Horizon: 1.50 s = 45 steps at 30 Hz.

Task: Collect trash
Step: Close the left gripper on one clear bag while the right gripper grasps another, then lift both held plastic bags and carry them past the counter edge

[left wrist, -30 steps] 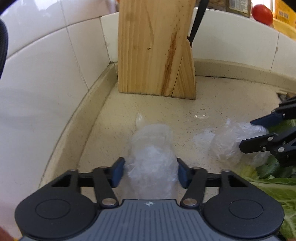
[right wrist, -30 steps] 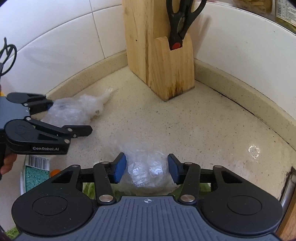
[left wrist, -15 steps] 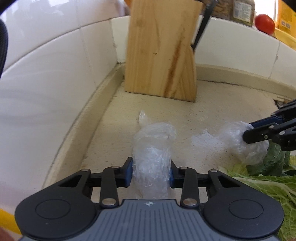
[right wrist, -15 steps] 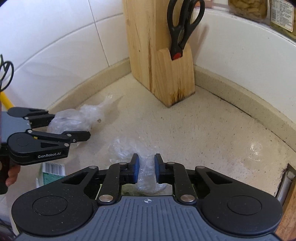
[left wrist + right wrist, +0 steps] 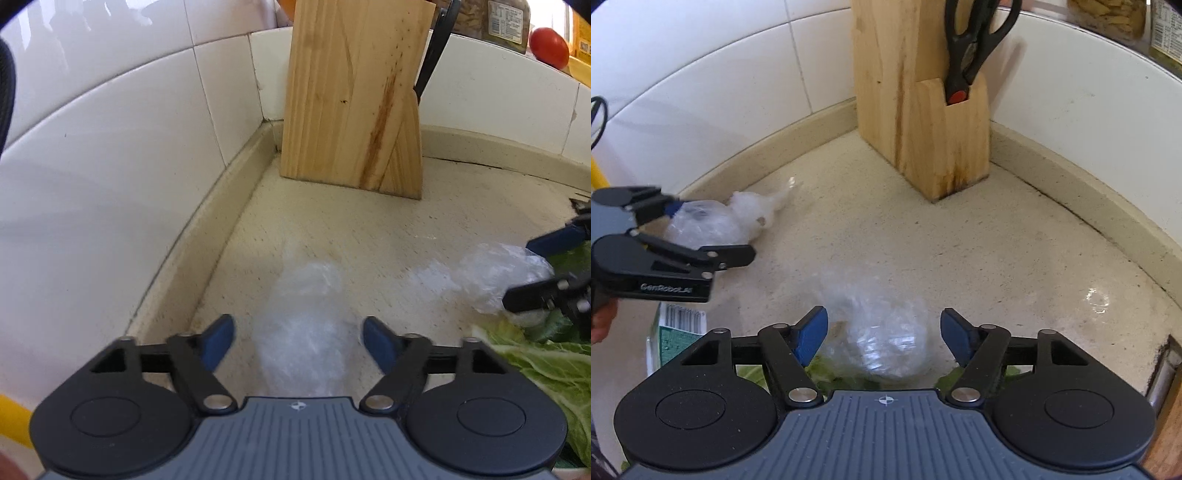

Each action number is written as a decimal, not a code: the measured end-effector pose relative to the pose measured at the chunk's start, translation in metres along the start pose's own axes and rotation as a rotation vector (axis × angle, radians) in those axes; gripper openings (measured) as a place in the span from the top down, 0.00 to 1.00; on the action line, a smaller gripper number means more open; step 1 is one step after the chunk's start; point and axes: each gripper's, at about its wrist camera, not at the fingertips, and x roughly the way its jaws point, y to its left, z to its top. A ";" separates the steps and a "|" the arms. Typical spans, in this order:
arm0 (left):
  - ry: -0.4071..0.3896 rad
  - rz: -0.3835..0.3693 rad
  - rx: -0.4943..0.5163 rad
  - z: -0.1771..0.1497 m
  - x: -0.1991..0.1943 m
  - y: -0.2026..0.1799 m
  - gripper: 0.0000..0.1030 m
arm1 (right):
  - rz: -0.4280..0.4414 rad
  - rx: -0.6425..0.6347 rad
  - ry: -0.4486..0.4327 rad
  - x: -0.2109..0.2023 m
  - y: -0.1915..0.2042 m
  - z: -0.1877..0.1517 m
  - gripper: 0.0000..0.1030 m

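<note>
A crumpled clear plastic wad (image 5: 306,295) lies on the speckled counter (image 5: 369,229) between the fingers of my left gripper (image 5: 299,334), which stands open around it. A second clear plastic wad (image 5: 886,332) sits between the spread blue pads of my open right gripper (image 5: 884,328), partly over green leaves. In the left wrist view the right gripper (image 5: 539,269) shows at the right edge beside its wad (image 5: 495,273). The right wrist view shows the left gripper (image 5: 701,229) at the left, flanking its wad (image 5: 709,221).
A wooden knife block (image 5: 351,103) with black scissors (image 5: 975,44) stands in the tiled corner. Lettuce leaves (image 5: 546,365) lie at the right. A green carton with a barcode (image 5: 676,328) lies near the left gripper. A tomato (image 5: 548,48) and jars sit on the ledge.
Half a second ago both grippers were shut on their plastic wads. Both have now opened wide, and the wads lie loose between the fingers.
</note>
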 end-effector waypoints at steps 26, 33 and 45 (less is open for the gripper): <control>-0.089 0.073 -0.142 -0.012 -0.087 -0.001 0.67 | 0.133 -0.002 -0.145 -0.061 0.033 0.013 0.70; -0.115 0.117 -0.179 -0.032 -0.120 0.006 0.67 | 0.159 -0.044 -0.148 -0.068 0.057 0.010 0.70; -0.127 0.179 -0.210 -0.067 -0.166 0.003 0.67 | 0.245 -0.121 -0.158 -0.086 0.098 -0.004 0.70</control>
